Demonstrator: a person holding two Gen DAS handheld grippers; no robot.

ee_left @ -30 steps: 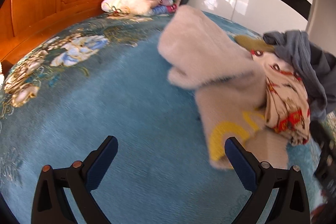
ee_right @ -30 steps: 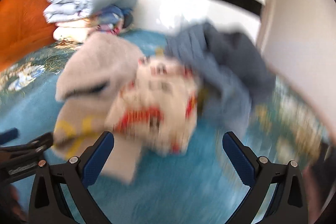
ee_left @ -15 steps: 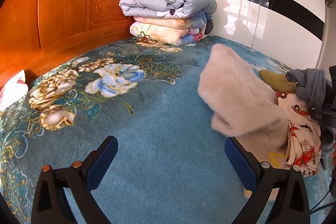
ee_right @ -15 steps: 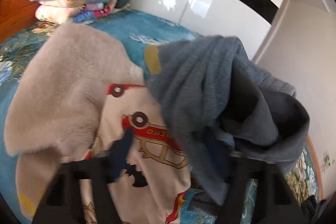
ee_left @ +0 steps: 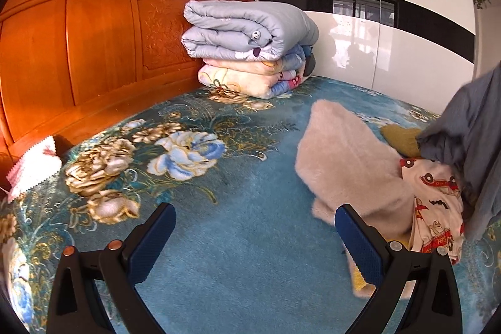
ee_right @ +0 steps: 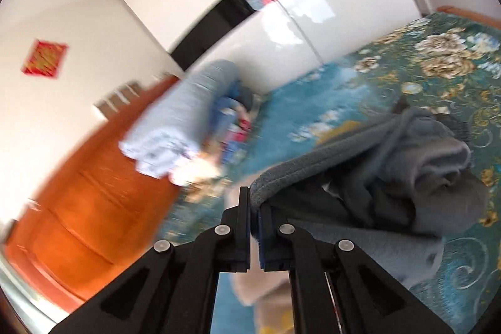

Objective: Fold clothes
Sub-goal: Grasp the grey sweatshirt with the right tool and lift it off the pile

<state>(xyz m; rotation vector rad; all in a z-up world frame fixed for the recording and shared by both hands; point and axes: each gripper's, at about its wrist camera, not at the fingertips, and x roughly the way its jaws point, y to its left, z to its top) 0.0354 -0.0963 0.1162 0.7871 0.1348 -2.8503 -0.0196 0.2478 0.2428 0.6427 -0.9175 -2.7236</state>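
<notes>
Right hand-held gripper (ee_right: 255, 208): now clamped on grey garment (ee_right: 407, 171), lifted off pile; your left hand-held gripper (ee_left: 255, 235) wide, empty. Folding can begin.

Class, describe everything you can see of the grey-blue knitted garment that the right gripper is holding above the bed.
The grey-blue knitted garment looks soft and thick, with a ribbed, rolled edge. The right gripper is shut on that edge, and the rest hangs in crumpled, bunched folds. A darker inner layer shows beneath. In the left wrist view it hangs at the right, lifted over the cream cartoon-print garment, above the blue floral bedspread.
</notes>
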